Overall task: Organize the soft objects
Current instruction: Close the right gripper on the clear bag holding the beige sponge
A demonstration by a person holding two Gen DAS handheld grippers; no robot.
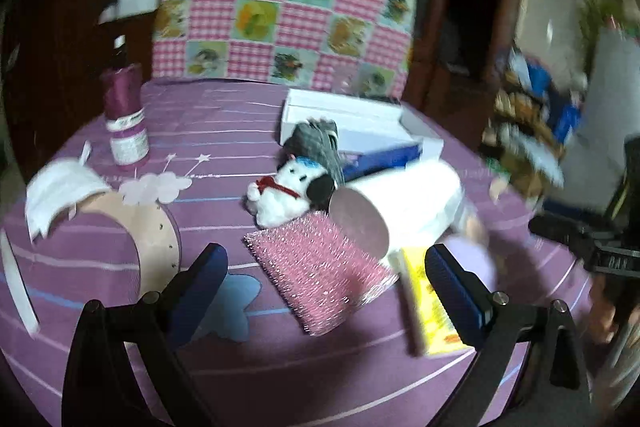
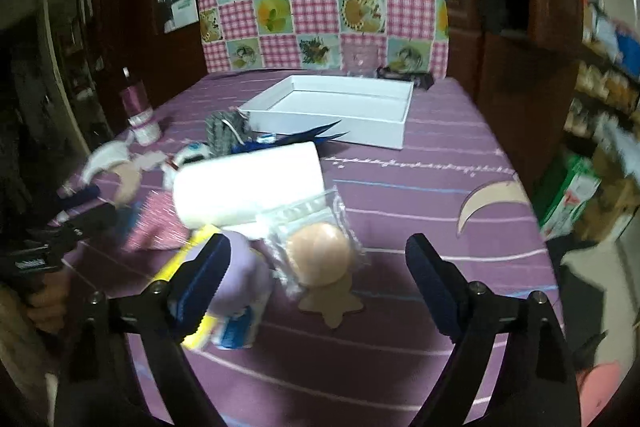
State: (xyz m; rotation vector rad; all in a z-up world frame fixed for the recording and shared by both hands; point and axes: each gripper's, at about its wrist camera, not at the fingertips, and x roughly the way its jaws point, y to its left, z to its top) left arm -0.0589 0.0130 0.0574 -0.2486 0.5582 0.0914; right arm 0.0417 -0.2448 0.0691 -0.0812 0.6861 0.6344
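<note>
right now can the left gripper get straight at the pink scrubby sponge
Probably yes: the left gripper is open and the pink sponge lies between its fingers, top uncovered. The white roll touches its far edge, so a grab might nudge it.

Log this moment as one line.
left gripper: open over pink scrubby sponge | right gripper: open near bagged peach ball | white tray: empty

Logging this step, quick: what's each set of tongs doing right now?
Left tongs: open, holding nothing, above the pink sponge.
Right tongs: open, holding nothing.
</note>
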